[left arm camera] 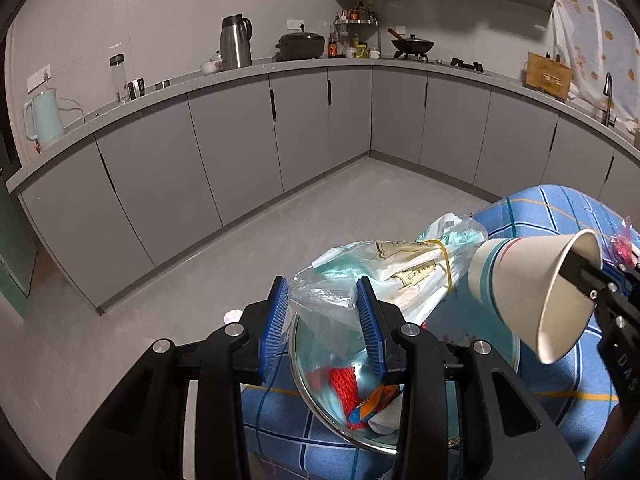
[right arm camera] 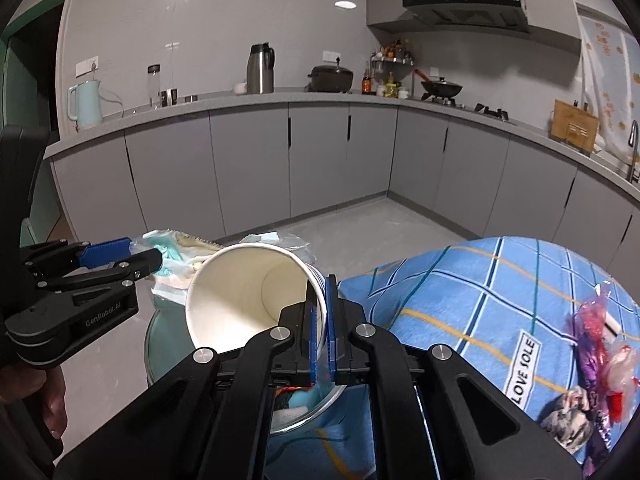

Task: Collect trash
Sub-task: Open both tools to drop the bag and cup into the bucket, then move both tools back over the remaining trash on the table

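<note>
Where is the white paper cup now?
The white paper cup is tilted on its side, its rim pinched by the right gripper, above the steel bowl and beside the clear plastic bag.

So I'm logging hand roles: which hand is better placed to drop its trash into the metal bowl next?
Probably left: the left gripper holds the plastic bag right above the metal bowl. The right gripper holds the paper cup off to the side.

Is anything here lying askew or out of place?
Yes. The paper cup is tipped on its side, pinched at the rim by the right gripper. Wrappers lie loose on the blue cloth, outside the bowl.
</note>
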`<state>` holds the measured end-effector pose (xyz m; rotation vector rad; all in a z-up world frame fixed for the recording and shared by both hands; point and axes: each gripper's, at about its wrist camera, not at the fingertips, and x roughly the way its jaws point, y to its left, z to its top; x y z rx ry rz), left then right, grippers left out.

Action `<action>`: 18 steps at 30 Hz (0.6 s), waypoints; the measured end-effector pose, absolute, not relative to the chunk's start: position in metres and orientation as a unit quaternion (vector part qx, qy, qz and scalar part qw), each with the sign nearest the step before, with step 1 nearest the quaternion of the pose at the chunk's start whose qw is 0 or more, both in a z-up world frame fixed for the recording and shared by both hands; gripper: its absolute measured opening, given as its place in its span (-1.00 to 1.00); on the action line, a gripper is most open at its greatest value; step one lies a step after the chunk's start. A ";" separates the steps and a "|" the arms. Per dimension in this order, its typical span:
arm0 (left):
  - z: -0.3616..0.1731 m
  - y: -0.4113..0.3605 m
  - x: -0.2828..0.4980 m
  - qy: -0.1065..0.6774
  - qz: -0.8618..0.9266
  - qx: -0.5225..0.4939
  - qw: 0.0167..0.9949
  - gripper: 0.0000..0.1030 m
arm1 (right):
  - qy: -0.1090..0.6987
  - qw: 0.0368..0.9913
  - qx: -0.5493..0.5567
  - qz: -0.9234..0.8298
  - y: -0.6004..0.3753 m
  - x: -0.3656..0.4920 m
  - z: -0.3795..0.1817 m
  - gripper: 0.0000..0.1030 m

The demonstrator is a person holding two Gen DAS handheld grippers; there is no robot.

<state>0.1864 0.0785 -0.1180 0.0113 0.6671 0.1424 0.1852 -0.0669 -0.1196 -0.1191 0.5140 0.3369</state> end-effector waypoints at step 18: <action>-0.116 0.082 0.188 0.323 0.085 0.015 0.943 0.38 | 0.284 0.944 -0.047 0.162 -0.079 0.191 -0.140 -0.16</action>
